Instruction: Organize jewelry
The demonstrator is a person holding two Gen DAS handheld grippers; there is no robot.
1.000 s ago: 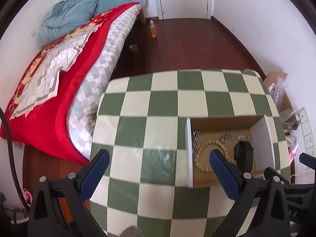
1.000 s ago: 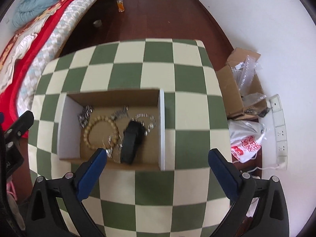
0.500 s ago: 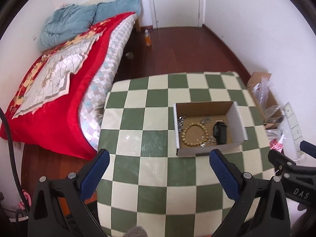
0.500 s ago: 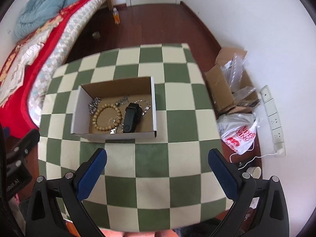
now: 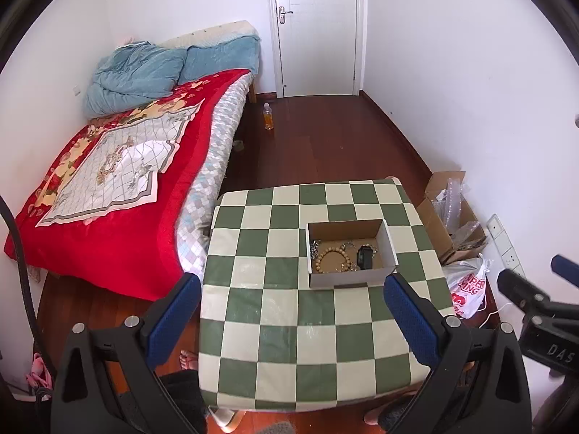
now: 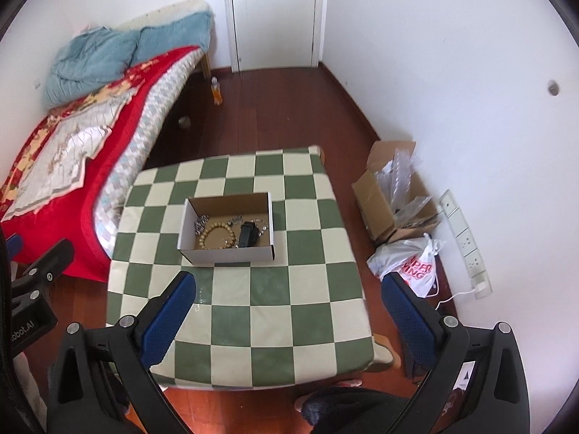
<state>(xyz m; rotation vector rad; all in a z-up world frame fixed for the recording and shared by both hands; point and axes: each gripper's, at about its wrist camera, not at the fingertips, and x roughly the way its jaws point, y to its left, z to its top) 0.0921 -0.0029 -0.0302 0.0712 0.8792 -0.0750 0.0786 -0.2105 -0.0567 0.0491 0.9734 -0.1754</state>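
Observation:
An open cardboard box [image 5: 390, 249] [image 6: 227, 254] sits on the green-and-cream checkered table [image 5: 289, 311] [image 6: 253, 296]. Inside lie a wooden bead bracelet [image 5: 328, 258] [image 6: 213, 235], silver chains [image 5: 314, 246] [image 6: 200, 223] and a black watch-like band [image 5: 364, 257] [image 6: 246, 235]. My left gripper [image 5: 291, 318] is open and empty, high above the table's near side. My right gripper [image 6: 287, 311] is open and empty, also high and back from the box.
A bed with a red cover [image 5: 108, 188] stands left of the table. A cardboard box of plastic wrap [image 6: 394, 195], a white shopping bag [image 6: 412, 264] and a power strip [image 6: 466, 242] lie on the floor at right. An orange bottle [image 5: 268, 117] stands near the door.
Both grippers have pulled up and back from the box, which now looks small and far. The jewelry stays in the box. Both stay open.

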